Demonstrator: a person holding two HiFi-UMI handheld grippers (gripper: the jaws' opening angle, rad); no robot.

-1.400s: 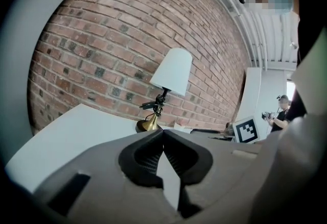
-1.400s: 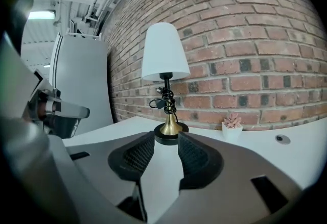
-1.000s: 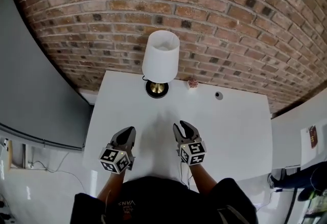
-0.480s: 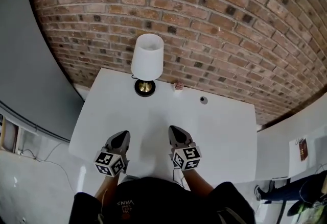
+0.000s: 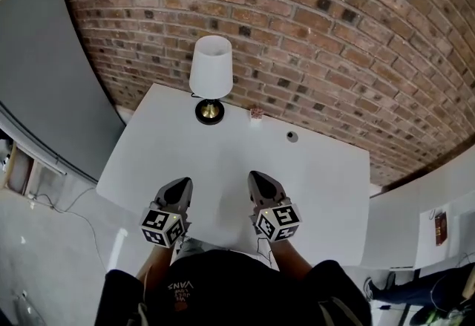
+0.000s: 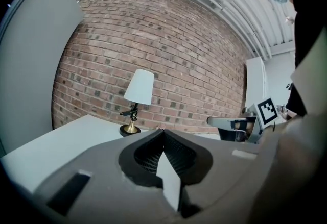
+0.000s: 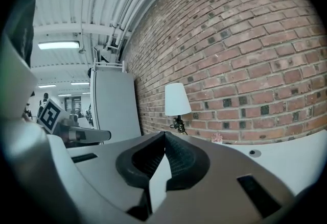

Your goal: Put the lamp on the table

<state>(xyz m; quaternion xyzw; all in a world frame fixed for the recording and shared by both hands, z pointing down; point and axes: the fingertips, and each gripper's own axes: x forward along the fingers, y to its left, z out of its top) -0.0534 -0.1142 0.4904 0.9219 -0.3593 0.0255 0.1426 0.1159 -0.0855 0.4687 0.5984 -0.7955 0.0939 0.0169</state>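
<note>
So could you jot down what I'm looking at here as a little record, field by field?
setting: white table against a brick wall
lamp: upright at the table's far edge, white shade, brass base
other items: small pinkish object and round grey disc, both near the wall
left hand-held gripper: shut, holding nothing, over the table's near part
right hand-held gripper: shut, holding nothing, beside the left one
task status: lamp is on the table; neither gripper touches it
</note>
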